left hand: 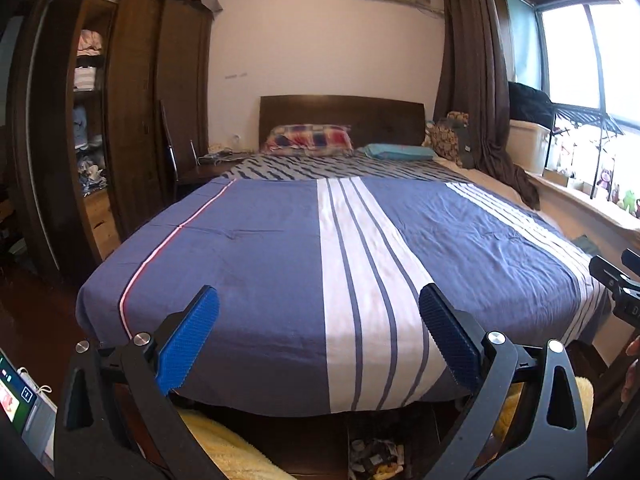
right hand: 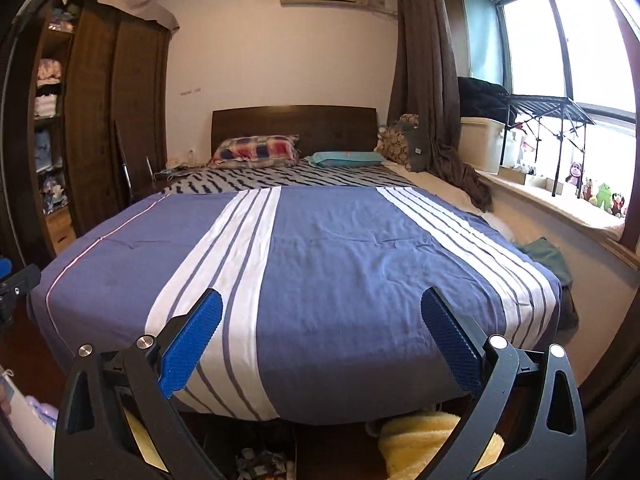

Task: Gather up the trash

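Trash (left hand: 378,458) below the left gripper (left hand: 318,334), cut by bottom edge, items too small to tell. Same pile (right hand: 262,465) below the right gripper (right hand: 321,336), also cut. Yellow towel (right hand: 424,446) partly hidden behind right finger. Phone (left hand: 16,394) at far left, cropped, screen unreadable.
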Tool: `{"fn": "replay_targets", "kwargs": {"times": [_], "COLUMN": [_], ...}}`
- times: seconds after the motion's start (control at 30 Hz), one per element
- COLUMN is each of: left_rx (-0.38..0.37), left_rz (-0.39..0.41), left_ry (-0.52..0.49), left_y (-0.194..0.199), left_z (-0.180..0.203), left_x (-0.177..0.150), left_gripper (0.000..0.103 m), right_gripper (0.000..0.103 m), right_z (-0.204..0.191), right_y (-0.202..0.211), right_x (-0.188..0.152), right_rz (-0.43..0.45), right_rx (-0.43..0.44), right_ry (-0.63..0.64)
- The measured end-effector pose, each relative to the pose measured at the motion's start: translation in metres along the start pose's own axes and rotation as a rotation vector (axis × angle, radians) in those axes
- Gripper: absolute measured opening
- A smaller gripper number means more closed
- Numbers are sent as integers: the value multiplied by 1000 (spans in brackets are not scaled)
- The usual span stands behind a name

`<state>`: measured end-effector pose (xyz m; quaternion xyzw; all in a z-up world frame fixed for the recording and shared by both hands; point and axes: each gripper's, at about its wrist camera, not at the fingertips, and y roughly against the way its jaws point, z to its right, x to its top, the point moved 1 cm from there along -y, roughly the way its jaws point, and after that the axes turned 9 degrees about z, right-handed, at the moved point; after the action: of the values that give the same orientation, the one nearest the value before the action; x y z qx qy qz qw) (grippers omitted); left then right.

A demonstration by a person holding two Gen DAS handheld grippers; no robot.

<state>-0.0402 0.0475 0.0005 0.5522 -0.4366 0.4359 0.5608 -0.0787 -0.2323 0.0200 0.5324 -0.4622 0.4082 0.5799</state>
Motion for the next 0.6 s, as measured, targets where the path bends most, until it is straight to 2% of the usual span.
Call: {"fn": "replay_targets", "kwargs": {"times": [0.6], "left_rx": [-12], "left_rz": [-10], "left_ry": [15], "left_y": [2], "left_z": [-6], "left_x": [-2], "left_gripper": [95], "right_gripper": [100], "right_z": [-2], "right_y": [8], "right_x": [4], "right_rz": [20], "right_rx": [-24], "right_ry": [-3]}}
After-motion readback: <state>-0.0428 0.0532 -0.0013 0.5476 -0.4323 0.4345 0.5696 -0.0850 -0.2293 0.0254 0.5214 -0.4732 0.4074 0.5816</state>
